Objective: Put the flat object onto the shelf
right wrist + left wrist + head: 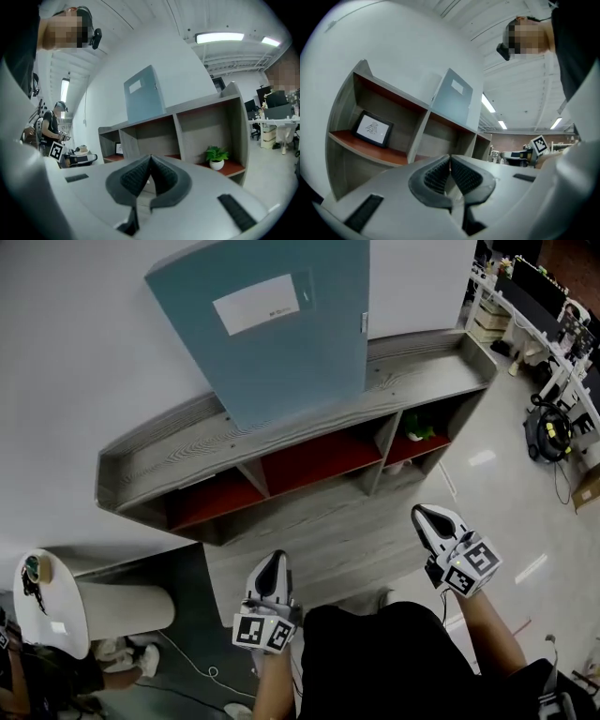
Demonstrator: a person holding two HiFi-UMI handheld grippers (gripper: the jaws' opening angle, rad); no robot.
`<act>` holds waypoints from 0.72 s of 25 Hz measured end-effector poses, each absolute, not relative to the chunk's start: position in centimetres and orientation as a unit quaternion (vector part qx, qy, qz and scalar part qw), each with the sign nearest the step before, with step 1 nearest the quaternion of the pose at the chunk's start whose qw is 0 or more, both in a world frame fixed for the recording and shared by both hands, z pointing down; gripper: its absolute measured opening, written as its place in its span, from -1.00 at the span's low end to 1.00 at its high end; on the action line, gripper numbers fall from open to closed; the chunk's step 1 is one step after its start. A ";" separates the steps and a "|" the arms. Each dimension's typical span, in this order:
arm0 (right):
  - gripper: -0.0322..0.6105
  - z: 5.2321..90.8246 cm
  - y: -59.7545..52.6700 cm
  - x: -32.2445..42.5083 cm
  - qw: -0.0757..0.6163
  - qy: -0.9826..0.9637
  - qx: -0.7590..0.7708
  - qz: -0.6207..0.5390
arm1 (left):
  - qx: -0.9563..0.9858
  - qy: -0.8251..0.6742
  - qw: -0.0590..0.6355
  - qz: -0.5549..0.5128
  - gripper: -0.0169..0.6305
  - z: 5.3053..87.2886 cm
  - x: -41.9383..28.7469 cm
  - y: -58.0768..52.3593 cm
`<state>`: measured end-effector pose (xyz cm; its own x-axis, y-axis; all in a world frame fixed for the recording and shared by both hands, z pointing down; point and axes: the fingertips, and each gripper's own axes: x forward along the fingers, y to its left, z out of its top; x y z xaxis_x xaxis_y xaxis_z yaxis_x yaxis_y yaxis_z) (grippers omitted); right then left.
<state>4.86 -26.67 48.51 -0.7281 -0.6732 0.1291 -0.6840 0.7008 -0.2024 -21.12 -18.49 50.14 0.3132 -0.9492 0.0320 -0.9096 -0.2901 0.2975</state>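
A flat blue-grey board with a white label stands upright on top of the grey shelf unit, leaning against the white wall; it also shows in the left gripper view and the right gripper view. My left gripper is low in front of the shelf, jaws shut with nothing between them. My right gripper is also shut and empty, held away from the shelf front. Both grippers are well clear of the board.
The shelf has red-floored compartments; a small potted plant sits in the right one, a framed picture in the left. A round white side table stands at lower left. Desks and another person are off to the sides.
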 end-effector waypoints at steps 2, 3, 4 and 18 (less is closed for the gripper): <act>-0.90 48.9 -27.4 7.4 0.022 -0.923 0.366 0.114 | 0.781 -0.605 0.133 -0.073 -0.90 51.1 -19.8 -18.4; -0.90 49.1 -27.6 8.6 0.022 -0.924 0.365 0.110 | 0.774 -0.615 0.132 -0.072 -0.90 51.3 -19.0 -18.3; -0.90 49.4 -27.8 9.7 0.024 -0.925 0.364 0.105 | 0.769 -0.623 0.127 -0.073 -0.90 51.4 -18.0 -18.2; -0.90 53.2 -27.0 18.7 0.046 -0.927 0.360 0.093 | 0.719 -0.683 0.114 -0.063 -0.90 52.7 -8.3 -15.7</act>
